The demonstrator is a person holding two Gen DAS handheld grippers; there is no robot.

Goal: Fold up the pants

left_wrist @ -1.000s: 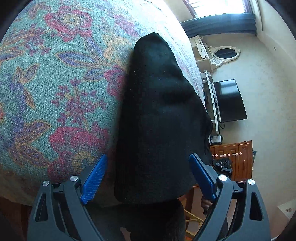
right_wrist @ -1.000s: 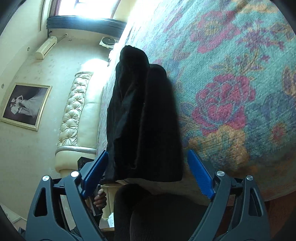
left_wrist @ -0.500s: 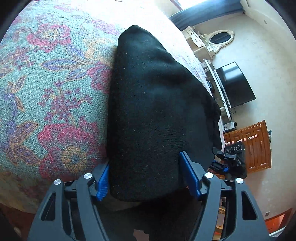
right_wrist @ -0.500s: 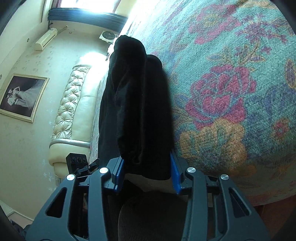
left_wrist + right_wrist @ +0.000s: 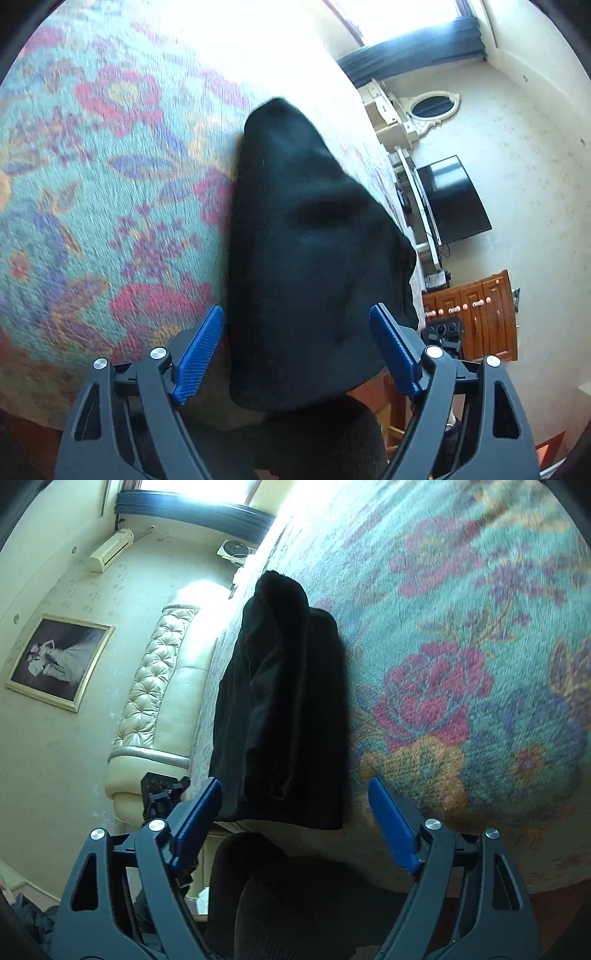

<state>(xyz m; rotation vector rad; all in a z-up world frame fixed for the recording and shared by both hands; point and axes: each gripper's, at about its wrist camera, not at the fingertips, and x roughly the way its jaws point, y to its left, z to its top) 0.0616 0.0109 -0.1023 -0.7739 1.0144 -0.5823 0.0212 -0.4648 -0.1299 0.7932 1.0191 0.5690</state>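
Pants (image 5: 306,258), black and folded into a long narrow stack, lie on a floral bedspread (image 5: 92,206), with their near end at the edge of the bed closest to the cameras.

Left gripper (image 5: 297,349): jaws wide and opening. The near end of the pants lies between the blue pads (image 5: 199,349), but neither pad presses on the cloth; a slight gap shows at each side. Nothing is held.

Right gripper (image 5: 295,819): jaws wide and opening. The near end of the pants (image 5: 284,709) sits between the blue pads (image 5: 393,829). The right-hand pad stands clear of the fabric over the bedspread (image 5: 461,664); the left-hand pad is just beside the stack's edge, with no pressing visible. Nothing is held.

From the right wrist the stack shows layered folds, one layer higher on the left, running away from the camera toward a bright window. A dark-clothed leg (image 5: 295,897) of the person fills the space below the bed edge between the fingers.

Surroundings, left wrist view: a wall-mounted television (image 5: 454,199), an oval mirror (image 5: 432,107), a wooden cabinet (image 5: 476,314). Right wrist view: a tufted cream headboard (image 5: 155,686), a framed picture (image 5: 59,661), an air conditioner (image 5: 110,550).
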